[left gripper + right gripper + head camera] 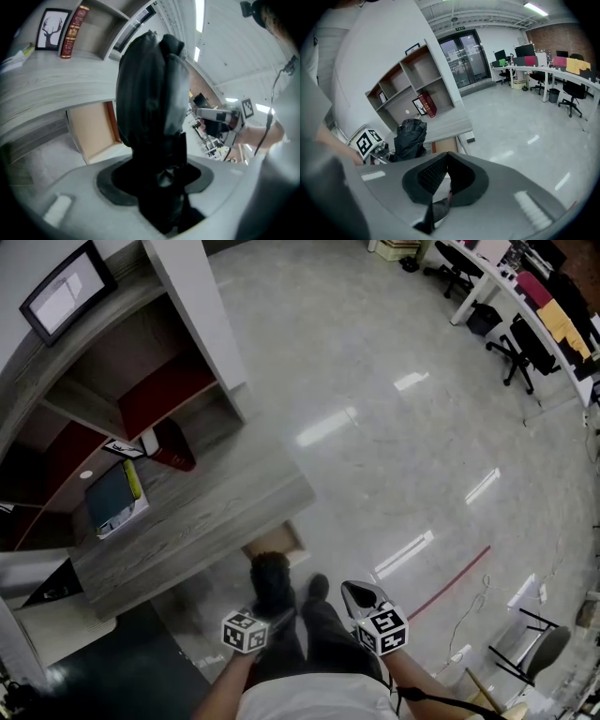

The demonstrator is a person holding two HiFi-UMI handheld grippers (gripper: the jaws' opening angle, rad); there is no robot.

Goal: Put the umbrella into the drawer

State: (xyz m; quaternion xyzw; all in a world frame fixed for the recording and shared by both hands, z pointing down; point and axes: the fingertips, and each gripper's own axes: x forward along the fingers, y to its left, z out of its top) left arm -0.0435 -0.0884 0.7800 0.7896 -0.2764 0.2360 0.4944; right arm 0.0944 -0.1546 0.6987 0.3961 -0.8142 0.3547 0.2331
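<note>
**A:** Is the worktop's drawer standing open?

**B:** Yes, and the umbrella is hovering just in front of it, with the left gripper clamping it.

**A:** The right gripper?

**B:** Its jaws are resting together, holding nothing.

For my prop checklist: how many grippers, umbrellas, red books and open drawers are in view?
Grippers: 2 (left gripper, right gripper)
Umbrella: 1
Red book: 1
Open drawer: 1
Total: 5
</note>
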